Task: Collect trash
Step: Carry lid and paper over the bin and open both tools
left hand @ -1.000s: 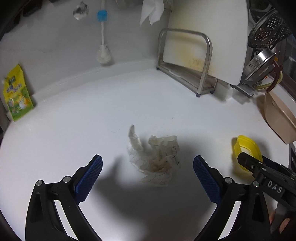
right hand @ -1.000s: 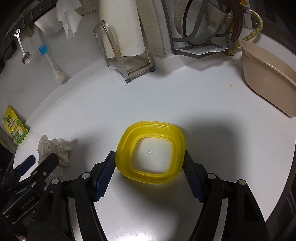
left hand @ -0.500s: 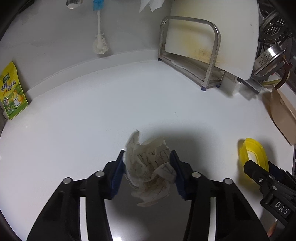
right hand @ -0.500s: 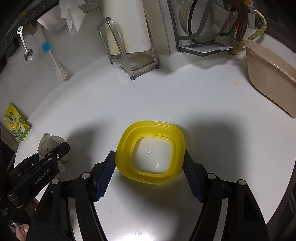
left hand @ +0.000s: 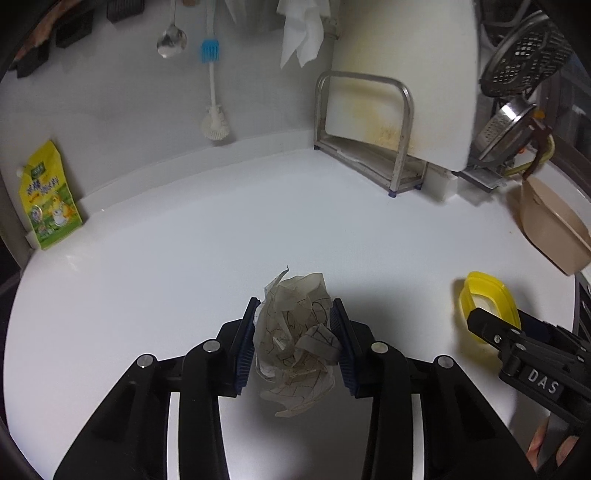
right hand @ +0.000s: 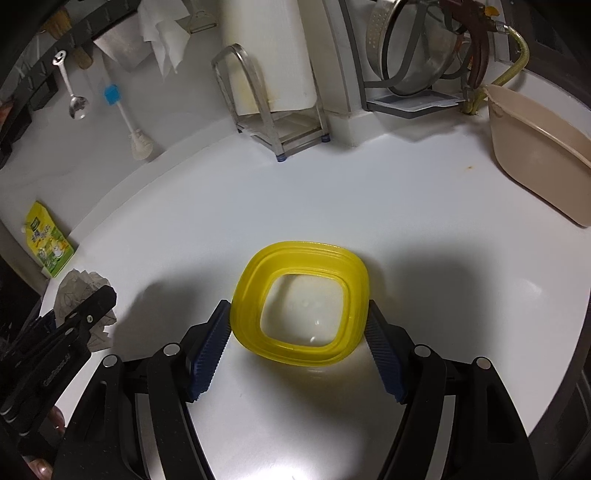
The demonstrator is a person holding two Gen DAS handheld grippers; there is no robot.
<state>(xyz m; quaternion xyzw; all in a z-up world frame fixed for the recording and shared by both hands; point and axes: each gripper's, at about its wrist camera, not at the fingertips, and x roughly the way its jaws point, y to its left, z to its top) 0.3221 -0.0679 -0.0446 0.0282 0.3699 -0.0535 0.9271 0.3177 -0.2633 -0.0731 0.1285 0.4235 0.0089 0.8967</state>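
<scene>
My left gripper is shut on a crumpled, stained paper wrapper and holds it just above the white counter. My right gripper is shut on a yellow-rimmed plastic container, its blue pads against both sides of the rim. The container looks raised and tilted toward the camera. In the left wrist view the container and the right gripper show at the right edge. In the right wrist view the wrapper and the left gripper show at the far left.
A steel rack with a white cutting board stands at the back. A beige basin sits at the right. A green-yellow pouch leans on the left wall. A brush, a spoon and a tissue hang on the back wall.
My left gripper has closed on the paper wrapper and lifted it off the counter. My right gripper stays shut on the yellow container, which has tilted up slightly.
</scene>
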